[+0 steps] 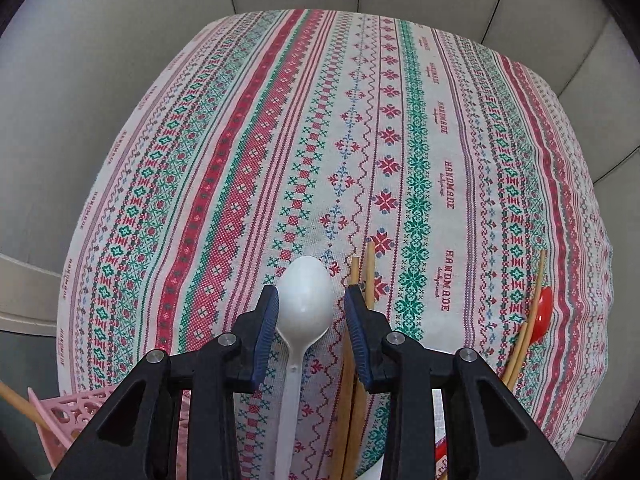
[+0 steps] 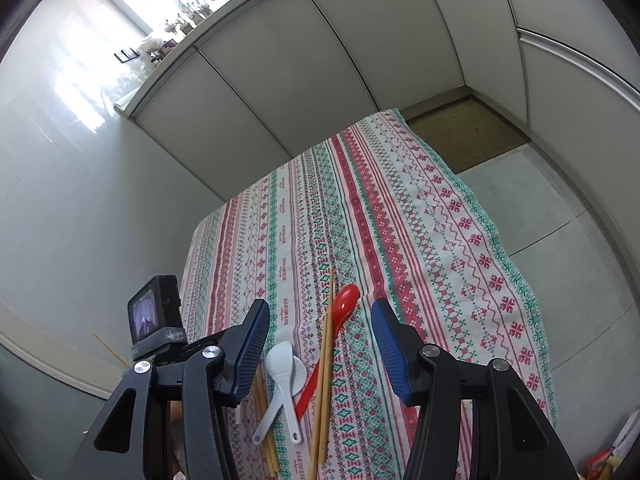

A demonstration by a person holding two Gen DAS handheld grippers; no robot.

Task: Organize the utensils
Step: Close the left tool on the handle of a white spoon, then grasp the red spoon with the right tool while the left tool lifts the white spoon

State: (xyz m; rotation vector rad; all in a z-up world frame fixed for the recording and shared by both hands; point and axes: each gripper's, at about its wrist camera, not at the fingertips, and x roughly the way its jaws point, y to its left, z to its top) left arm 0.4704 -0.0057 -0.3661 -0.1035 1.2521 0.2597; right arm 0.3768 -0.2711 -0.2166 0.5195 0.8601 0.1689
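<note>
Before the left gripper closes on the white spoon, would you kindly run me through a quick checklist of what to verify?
1. White plastic spoon lies between the left gripper's jaws: ok.
2. Jaws not yet pressing: cannot tell; the left pad sits at the bowl's edge, and a gap shows on the right.
3. Chopsticks clear of the right jaw: not ok; they run right beside and under it.
4. Pink basket within view as a drop place: ok, at the lower left.
5. Right gripper out of the way: ok; open, nothing between its jaws, above the red spoon and two white ladle spoons.
</note>
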